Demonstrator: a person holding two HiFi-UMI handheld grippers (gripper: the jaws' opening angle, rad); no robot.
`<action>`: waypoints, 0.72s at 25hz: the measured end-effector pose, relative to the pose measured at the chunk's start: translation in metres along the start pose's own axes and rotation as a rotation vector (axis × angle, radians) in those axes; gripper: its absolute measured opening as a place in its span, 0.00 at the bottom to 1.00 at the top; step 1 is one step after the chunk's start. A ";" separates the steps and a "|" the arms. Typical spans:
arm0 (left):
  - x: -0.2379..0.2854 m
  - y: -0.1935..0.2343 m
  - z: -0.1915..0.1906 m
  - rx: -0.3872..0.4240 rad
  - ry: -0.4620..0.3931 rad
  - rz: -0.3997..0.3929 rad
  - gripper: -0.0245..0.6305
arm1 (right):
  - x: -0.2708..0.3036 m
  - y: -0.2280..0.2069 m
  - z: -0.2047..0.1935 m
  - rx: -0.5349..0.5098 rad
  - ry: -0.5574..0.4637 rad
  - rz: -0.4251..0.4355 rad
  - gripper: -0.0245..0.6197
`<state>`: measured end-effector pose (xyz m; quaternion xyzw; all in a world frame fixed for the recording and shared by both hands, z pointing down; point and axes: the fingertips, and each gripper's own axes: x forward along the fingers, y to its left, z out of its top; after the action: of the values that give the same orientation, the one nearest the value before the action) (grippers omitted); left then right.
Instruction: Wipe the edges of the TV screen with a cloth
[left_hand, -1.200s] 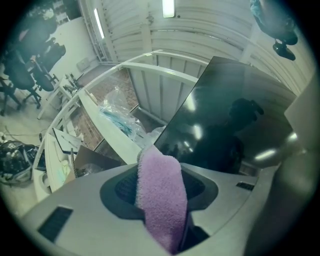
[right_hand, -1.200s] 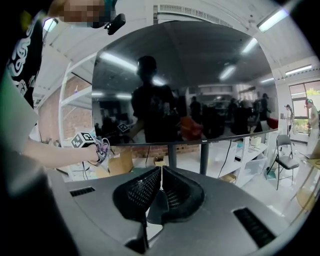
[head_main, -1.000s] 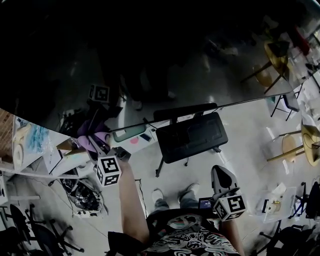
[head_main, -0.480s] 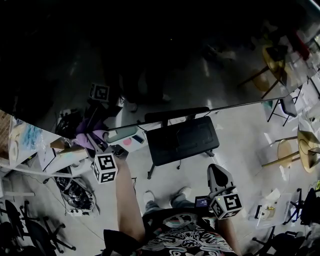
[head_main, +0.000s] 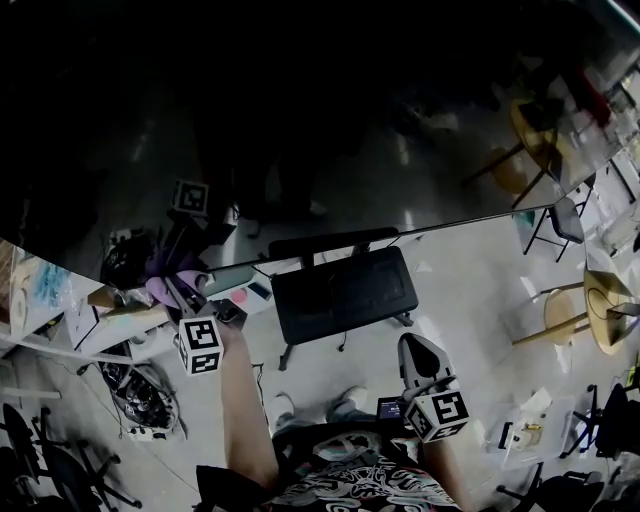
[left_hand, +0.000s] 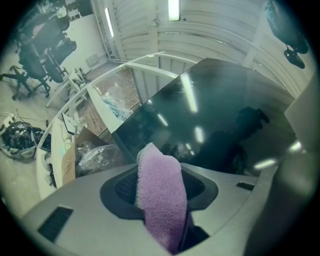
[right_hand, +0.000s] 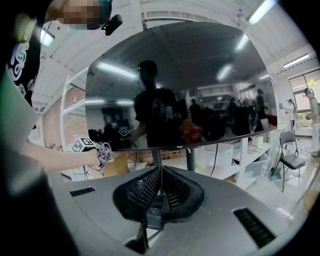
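Dimly, left claw (left_hand: 161, 172) clamps cloth (left_hand: 159, 200) by cut-off TV screen (left_hand: 215, 120); right claw (right_hand: 160, 172) closed.

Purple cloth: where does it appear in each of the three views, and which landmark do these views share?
Head view: purple cloth left of centre, just below the TV screen's lower edge.
Left gripper view: cloth at bottom centre, clamped in the left gripper.
Right gripper view: cloth small, far left, under the screen's lower-left corner.
Shared landmark: the dark TV screen.
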<state>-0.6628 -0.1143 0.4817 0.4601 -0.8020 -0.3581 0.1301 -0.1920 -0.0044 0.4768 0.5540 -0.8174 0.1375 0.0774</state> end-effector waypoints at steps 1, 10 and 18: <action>-0.002 -0.003 -0.003 -0.003 0.002 -0.001 0.30 | 0.000 -0.003 0.001 0.001 -0.001 0.003 0.08; -0.016 -0.025 -0.024 -0.009 0.011 -0.013 0.30 | -0.002 -0.023 -0.001 0.004 -0.008 0.026 0.08; -0.029 -0.051 -0.043 -0.017 0.033 -0.030 0.30 | -0.007 -0.043 -0.002 0.014 -0.012 0.023 0.08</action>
<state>-0.5910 -0.1262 0.4802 0.4767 -0.7897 -0.3592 0.1416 -0.1495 -0.0130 0.4824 0.5458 -0.8232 0.1408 0.0672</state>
